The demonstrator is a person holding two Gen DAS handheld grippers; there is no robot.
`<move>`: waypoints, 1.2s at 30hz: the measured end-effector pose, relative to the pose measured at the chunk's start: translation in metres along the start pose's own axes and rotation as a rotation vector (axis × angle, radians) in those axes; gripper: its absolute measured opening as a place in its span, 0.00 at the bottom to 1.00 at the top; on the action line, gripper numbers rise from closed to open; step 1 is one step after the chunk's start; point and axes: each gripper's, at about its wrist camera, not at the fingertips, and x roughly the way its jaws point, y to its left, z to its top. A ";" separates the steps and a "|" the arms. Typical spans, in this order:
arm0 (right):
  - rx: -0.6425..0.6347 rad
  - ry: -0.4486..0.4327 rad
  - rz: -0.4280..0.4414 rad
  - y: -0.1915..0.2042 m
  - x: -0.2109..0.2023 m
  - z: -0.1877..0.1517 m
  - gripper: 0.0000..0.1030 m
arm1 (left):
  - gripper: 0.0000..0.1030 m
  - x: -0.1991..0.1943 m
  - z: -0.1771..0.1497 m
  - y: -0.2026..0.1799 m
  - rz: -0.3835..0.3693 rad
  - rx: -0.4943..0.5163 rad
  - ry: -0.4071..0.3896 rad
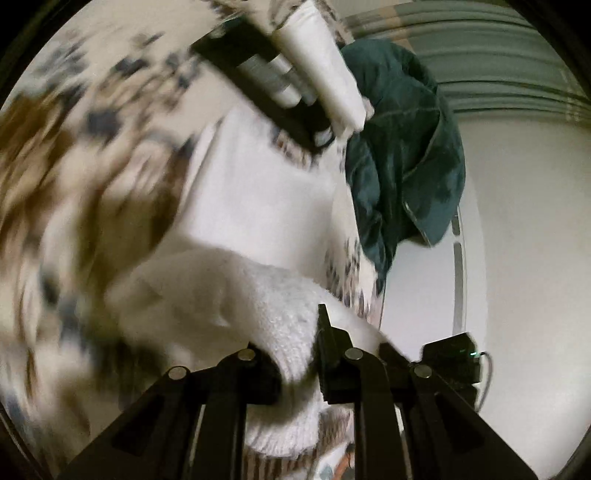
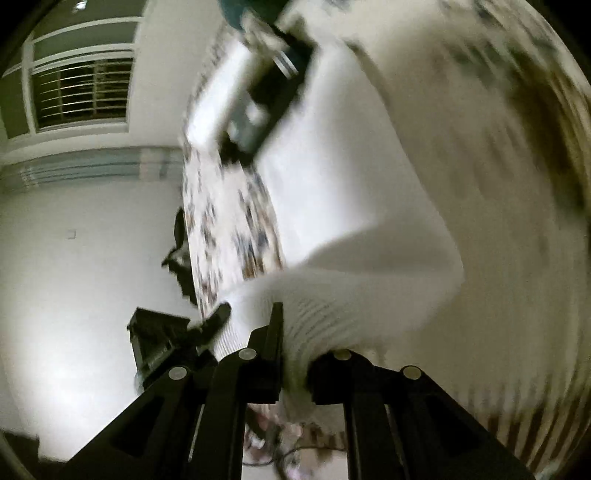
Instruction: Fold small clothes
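Observation:
A white knitted garment [image 1: 236, 295] hangs lifted between both grippers, above a patterned cloth [image 1: 66, 177]. My left gripper [image 1: 295, 369] is shut on one edge of it; the knit bunches between the fingers. My right gripper [image 2: 295, 369] is shut on the other ribbed edge of the same white garment [image 2: 369, 288]. Both views are tilted and motion-blurred. A dark teal garment [image 1: 402, 147] lies beyond, at the cloth's edge; only a corner of it [image 2: 236, 11] shows in the right wrist view.
A black rack with white and grey rolled items [image 1: 280, 74] sits on the patterned cloth [image 2: 229, 229]; it is blurred in the right wrist view [image 2: 266, 96]. White wall [image 1: 524, 221], a barred window [image 2: 81, 92], and a black device [image 2: 159, 339] lie off the edge.

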 end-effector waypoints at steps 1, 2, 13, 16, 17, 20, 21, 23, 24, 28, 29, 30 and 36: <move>-0.013 -0.020 -0.016 0.009 0.011 0.030 0.10 | 0.12 0.014 0.022 0.002 0.002 -0.015 -0.009; -0.012 -0.029 -0.020 0.004 0.009 0.046 0.10 | 0.12 0.023 0.035 0.008 -0.005 -0.032 -0.013; 0.065 -0.141 -0.024 -0.025 0.043 0.210 0.69 | 0.64 0.060 0.171 0.021 -0.134 -0.138 -0.089; 0.031 -0.164 -0.095 -0.029 0.029 0.203 0.70 | 0.64 0.053 0.163 0.011 0.047 0.022 -0.085; 0.024 -0.163 -0.133 -0.031 0.024 0.199 0.70 | 0.64 0.057 0.158 0.008 0.108 0.078 -0.067; 0.000 -0.134 -0.256 -0.043 0.031 0.188 0.70 | 0.64 0.085 0.145 0.006 0.271 0.216 0.030; -0.005 -0.115 -0.278 -0.048 0.039 0.187 0.70 | 0.64 0.100 0.142 0.008 0.320 0.248 0.058; -0.010 -0.079 -0.312 -0.056 0.052 0.182 0.66 | 0.61 0.115 0.138 0.009 0.362 0.291 0.070; -0.021 -0.072 -0.323 -0.058 0.059 0.180 0.43 | 0.43 0.122 0.139 0.007 0.359 0.311 0.066; -0.083 -0.121 -0.387 -0.045 0.064 0.179 0.06 | 0.08 0.111 0.144 0.004 0.370 0.313 -0.019; -0.092 -0.148 -0.395 -0.039 0.056 0.178 0.06 | 0.08 0.103 0.149 0.005 0.366 0.300 -0.040; -0.097 -0.180 -0.401 -0.034 0.050 0.179 0.03 | 0.07 0.095 0.152 0.009 0.362 0.286 -0.048; -0.105 -0.110 -0.531 -0.043 0.069 0.203 0.03 | 0.13 0.106 0.174 0.049 0.329 0.115 0.058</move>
